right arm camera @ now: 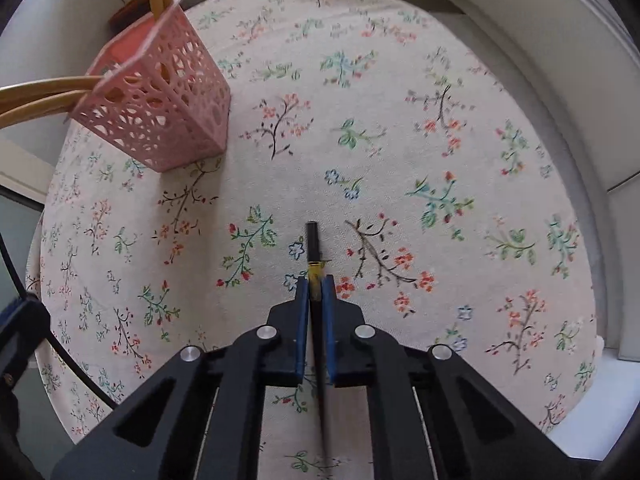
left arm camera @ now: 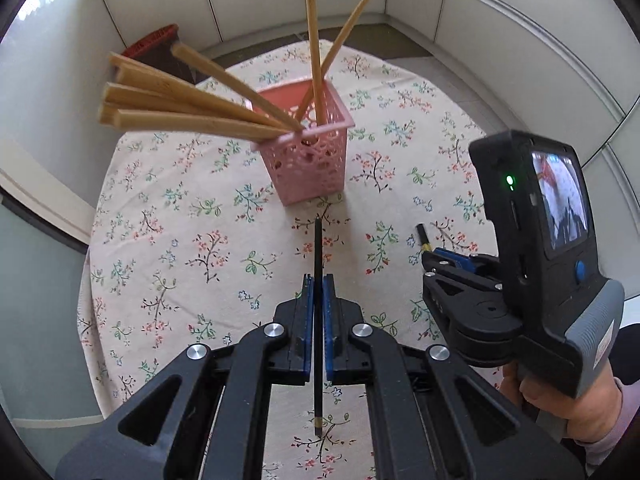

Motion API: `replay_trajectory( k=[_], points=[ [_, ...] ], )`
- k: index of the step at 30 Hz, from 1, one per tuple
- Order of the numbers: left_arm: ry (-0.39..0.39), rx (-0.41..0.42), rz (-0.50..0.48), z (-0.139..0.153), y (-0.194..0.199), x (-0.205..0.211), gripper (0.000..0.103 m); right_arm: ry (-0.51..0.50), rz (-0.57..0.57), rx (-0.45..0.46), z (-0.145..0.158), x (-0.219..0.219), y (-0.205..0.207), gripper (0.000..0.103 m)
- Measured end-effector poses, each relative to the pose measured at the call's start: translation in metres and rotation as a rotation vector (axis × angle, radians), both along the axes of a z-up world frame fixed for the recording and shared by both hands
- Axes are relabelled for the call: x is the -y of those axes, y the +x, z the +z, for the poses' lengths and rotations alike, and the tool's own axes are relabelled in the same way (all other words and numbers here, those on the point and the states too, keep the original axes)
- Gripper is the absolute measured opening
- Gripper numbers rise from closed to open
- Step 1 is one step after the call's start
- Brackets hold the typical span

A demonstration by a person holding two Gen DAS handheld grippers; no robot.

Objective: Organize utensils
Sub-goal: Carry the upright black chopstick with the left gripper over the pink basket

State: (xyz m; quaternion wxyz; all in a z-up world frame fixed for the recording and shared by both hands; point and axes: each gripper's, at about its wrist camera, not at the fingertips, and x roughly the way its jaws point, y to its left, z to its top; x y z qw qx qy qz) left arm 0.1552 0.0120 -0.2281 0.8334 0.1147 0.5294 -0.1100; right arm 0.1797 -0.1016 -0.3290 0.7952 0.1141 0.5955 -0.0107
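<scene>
A: What is the biggest thing around?

B: The round bench under a cream tablecloth printed with small flowers (left arm camera: 192, 240), with pale panelled walls (left arm camera: 500, 20) close behind it. A dark brown block with a red top edge (left arm camera: 160, 52) sits at the far left rim, half hidden by sticks.

A: And on the cloth?

B: One pink perforated plastic basket (left arm camera: 308, 152), upright, near the middle in the left wrist view and at the far left in the right wrist view (right arm camera: 160, 108). Light wooden chopsticks (left arm camera: 192, 108) stand in it: about five fan out to the left, two rise nearly straight up. The left fan sticks out over the cloth beside the basket.

A: The claws?

B: Two. The left claw (left arm camera: 318, 292) is clamped on one thin black chopstick (left arm camera: 318, 248), whose tip points at the foot of the basket, just short of it. The right claw (right arm camera: 316, 292) is clamped on a second black chopstick with a gold band (right arm camera: 313, 244), its end poking just past the blue pads (right arm camera: 303, 300), well apart from the basket. In the left view the right claw (left arm camera: 434, 258) sits off to the right, a hand (left arm camera: 560, 396) on its grip.
</scene>
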Motion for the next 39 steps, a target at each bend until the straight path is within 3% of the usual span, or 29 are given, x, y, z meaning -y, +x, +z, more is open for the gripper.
replay_trajectory(
  k=[11, 19, 24, 29, 33, 39],
  points=[
    [-0.082, 0.113, -0.013, 0.038, -0.031, 0.005, 0.004, 0.044, 0.090, 0.317, 0.099, 0.032, -0.064, 0.007],
    [-0.161, 0.202, -0.033, 0.078, -0.050, 0.013, 0.004, 0.047, 0.109, 0.436, 0.156, 0.058, -0.102, 0.007],
    [-0.241, 0.245, -0.044, 0.114, -0.048, 0.014, 0.004, 0.086, 0.088, 0.505, 0.201, 0.078, -0.098, 0.007],
    [-0.255, 0.276, -0.060, 0.143, -0.045, 0.016, 0.004, 0.115, 0.073, 0.581, 0.245, 0.097, -0.096, 0.007],
    [-0.266, 0.330, -0.032, 0.169, -0.034, 0.014, 0.004, 0.136, 0.054, 0.623, 0.266, 0.106, -0.086, 0.007],
    [-0.244, 0.417, 0.061, 0.199, 0.018, 0.013, 0.004, 0.167, 0.054, 0.655, 0.278, 0.106, -0.066, 0.007]
  ],
)
